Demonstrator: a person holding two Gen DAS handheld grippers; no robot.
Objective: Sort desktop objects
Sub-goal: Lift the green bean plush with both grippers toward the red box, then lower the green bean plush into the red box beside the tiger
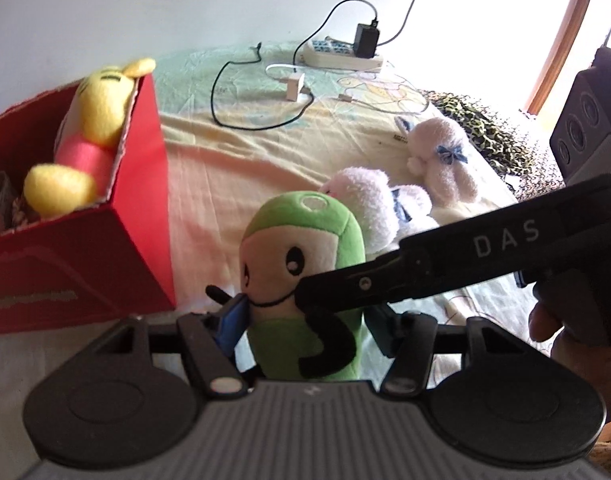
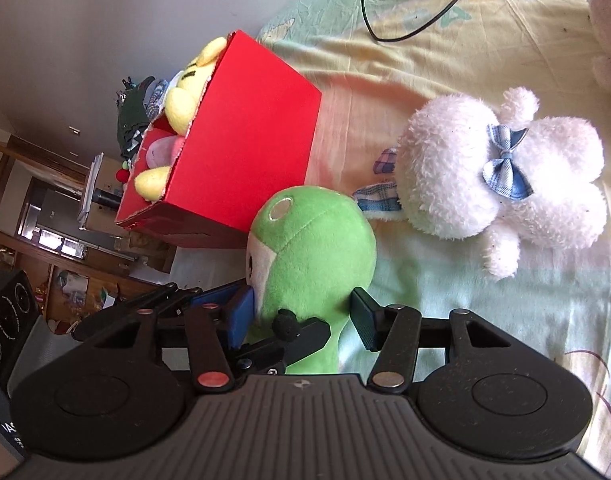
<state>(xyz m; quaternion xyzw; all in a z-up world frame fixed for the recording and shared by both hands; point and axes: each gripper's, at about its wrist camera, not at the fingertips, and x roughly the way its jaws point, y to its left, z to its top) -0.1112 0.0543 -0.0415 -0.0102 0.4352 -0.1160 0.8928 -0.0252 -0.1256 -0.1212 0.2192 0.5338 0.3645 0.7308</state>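
A green plush doll (image 1: pixel 301 276) with a cream face stands between the pads of my left gripper (image 1: pixel 305 326), which is shut on its body. My right gripper (image 2: pixel 301 316) straddles the same doll (image 2: pixel 311 256) from the other side with its jaws apart, one pad touching it. The right gripper's finger (image 1: pixel 445 264) crosses in front of the doll in the left wrist view. A red box (image 1: pixel 81 216) to the left holds a yellow plush (image 1: pixel 93 120); the box also shows in the right wrist view (image 2: pixel 245 152).
Two white fluffy plush toys with blue bows (image 1: pixel 385 204) (image 1: pixel 441 156) lie on the pastel sheet behind the doll; one is close in the right wrist view (image 2: pixel 501 172). A power strip (image 1: pixel 341 56), chargers and cables (image 1: pixel 257 120) lie further back.
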